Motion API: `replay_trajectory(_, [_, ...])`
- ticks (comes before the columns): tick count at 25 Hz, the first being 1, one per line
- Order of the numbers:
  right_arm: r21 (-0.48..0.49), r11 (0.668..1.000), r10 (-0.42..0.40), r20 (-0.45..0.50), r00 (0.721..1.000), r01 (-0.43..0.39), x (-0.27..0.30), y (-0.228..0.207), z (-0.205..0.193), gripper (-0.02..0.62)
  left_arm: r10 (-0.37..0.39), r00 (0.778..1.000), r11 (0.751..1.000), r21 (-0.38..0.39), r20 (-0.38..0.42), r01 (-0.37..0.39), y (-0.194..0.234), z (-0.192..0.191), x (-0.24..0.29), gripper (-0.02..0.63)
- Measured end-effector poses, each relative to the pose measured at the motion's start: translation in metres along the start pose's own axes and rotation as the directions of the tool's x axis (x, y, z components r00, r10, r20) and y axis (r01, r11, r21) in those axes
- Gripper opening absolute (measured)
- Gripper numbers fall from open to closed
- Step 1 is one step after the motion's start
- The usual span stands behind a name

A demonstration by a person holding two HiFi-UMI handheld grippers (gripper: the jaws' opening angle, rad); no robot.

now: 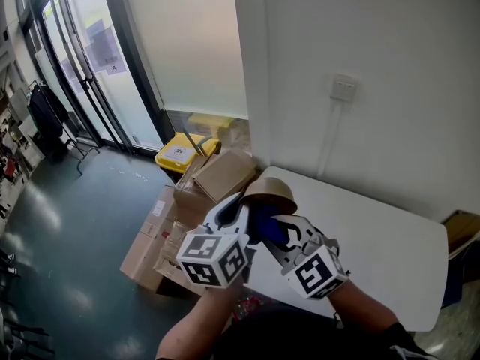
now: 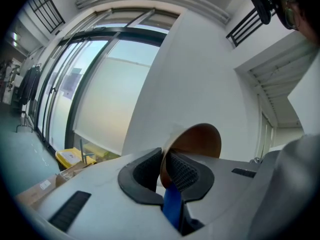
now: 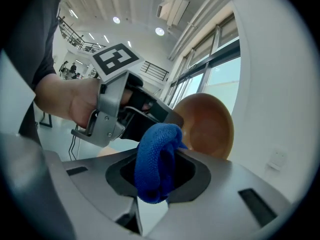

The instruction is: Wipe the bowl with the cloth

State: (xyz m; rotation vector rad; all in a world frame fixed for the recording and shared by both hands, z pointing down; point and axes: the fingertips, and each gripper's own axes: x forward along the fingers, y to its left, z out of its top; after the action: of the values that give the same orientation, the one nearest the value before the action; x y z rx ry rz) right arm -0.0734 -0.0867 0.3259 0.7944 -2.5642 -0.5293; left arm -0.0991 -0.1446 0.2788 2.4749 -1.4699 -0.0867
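A white table [image 1: 382, 238] stands against a white wall. Above its near left edge the left claw [image 2: 163, 170] pinches the rim of the brown bowl [image 2: 197, 140], holding it in the air. The right claw [image 3: 159, 173] is clenched on the bunched blue cloth [image 3: 152, 156], just beside. The bowl looks stiff, light and smooth, so a rim hold may slip; the soft cloth should mould to it.

We are counting one round brown bowl [image 1: 270, 193], one blue knitted cloth [image 1: 268, 228], one white rectangular table [image 1: 379, 238] and one yellow plastic bin [image 1: 180, 154].
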Motion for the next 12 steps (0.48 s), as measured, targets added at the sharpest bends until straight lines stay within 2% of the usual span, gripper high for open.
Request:
replay_trajectory(5, [0.012,1.0,0.012,-0.047,0.999,-0.012,-0.007,0.005,-0.016,0.077,-0.013,1.0,1.0,-0.02,0.008,0.013,-0.003,0.0,0.001,0.029])
replay_trajectory(8, [0.049,0.999,-0.016,-0.071,0.997,0.02,-0.015,-0.004,-0.029,0.077,-0.022,1.0,0.999,-0.027,0.001,0.022,-0.005,-0.004,0.002,0.027])
replay_trajectory(12, [0.087,0.993,-0.078,-0.052,0.996,0.083,-0.033,-0.026,-0.031,0.077,-0.025,1.0,0.999,-0.03,-0.01,0.025,-0.007,-0.009,0.004,0.028])
